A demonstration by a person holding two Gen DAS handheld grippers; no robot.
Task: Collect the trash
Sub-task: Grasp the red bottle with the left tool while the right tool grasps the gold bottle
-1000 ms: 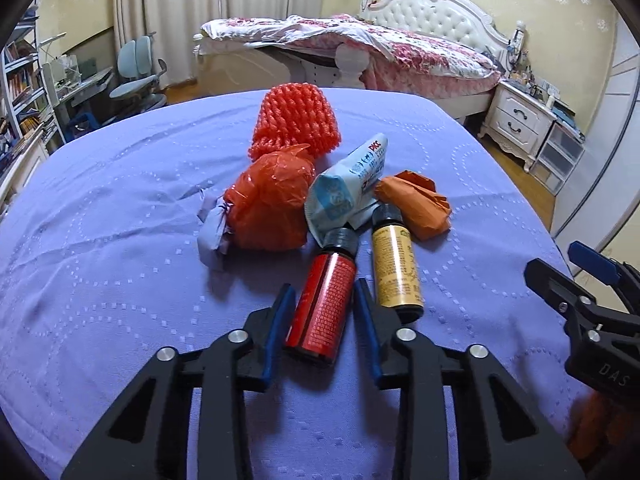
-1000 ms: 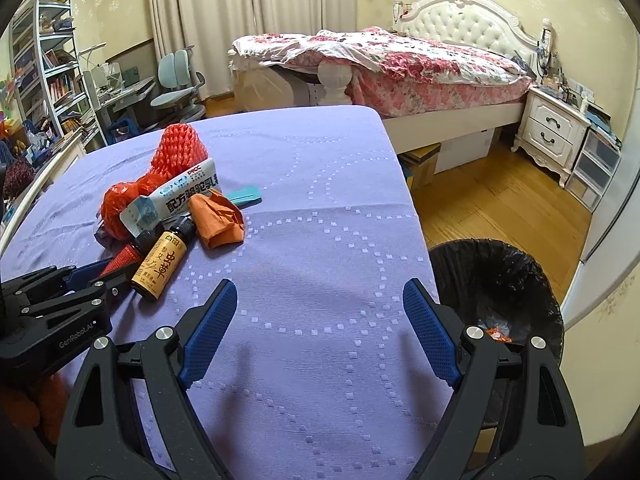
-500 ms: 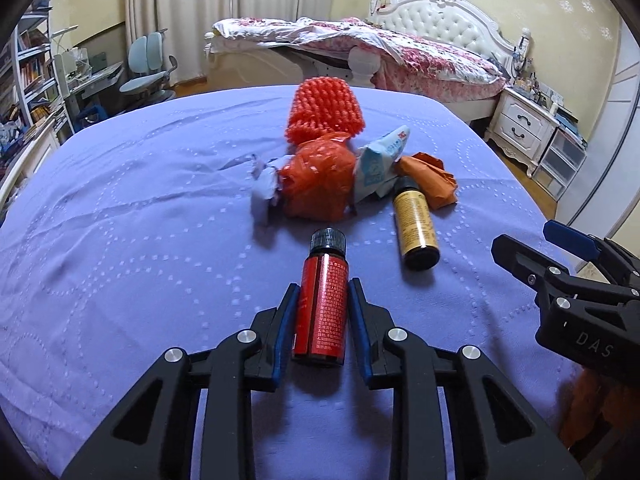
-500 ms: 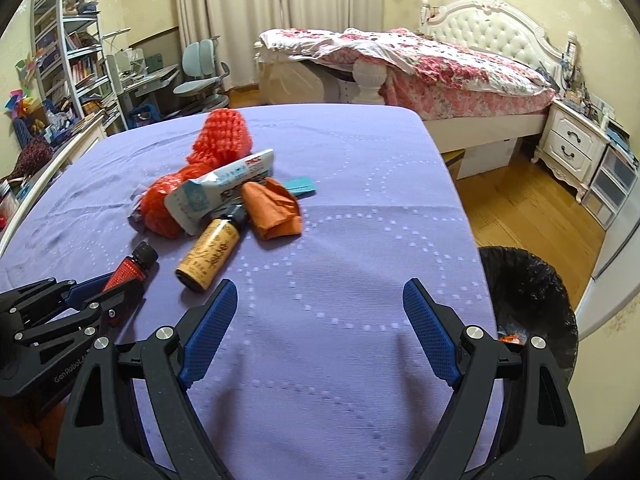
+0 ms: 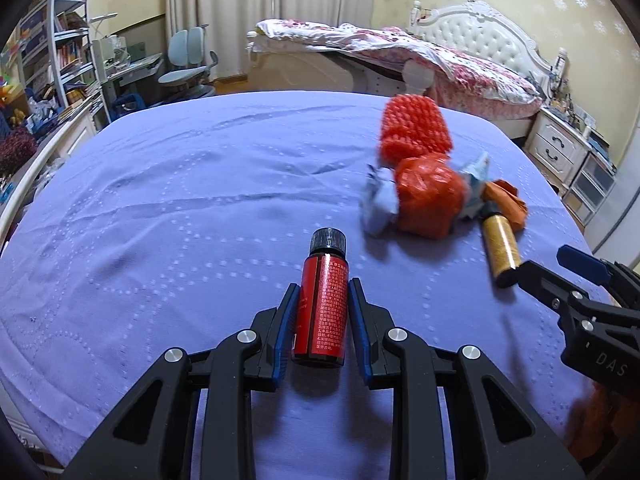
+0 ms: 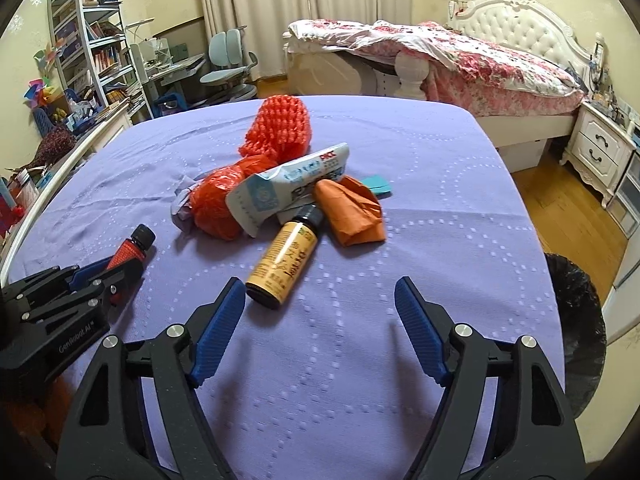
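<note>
My left gripper (image 5: pixel 322 312) has its 2 pads clamped on the sides of the red bottle (image 5: pixel 322 312), low on the body, with the black cap pointing away from me toward the far edge of the purple table (image 5: pixel 160 208). The pads sit only on the lower half of a round, smooth label, so I judge the bottle could pivot or slide out nose-first if I swing it fast, and then roll across the cloth toward the left edge.

My right gripper (image 6: pixel 320 320) is spread wide and holds nothing, hovering over the near right part of the table. The gold bottle (image 6: pixel 284 262) lies just ahead of my left pad, its cap tucked under the white and blue packet (image 6: pixel 288 184). If I close from here, only 1 pad may meet it and shove it sideways, and pulling it could drag the packet and the orange paper wad (image 6: pixel 352 212) that touches it.

The remaining trash lies mid-table: the red foam net (image 6: pixel 280 128) farthest back and the red plastic bag (image 6: pixel 218 204) against a pale crumpled scrap. The black-lined bin (image 6: pixel 576 328) stands beyond the right edge, lower than the tabletop. My left load must cross over my right gripper to reach it, so the 2 tools could knock together, and an early release would put the bottle on the floor.
</note>
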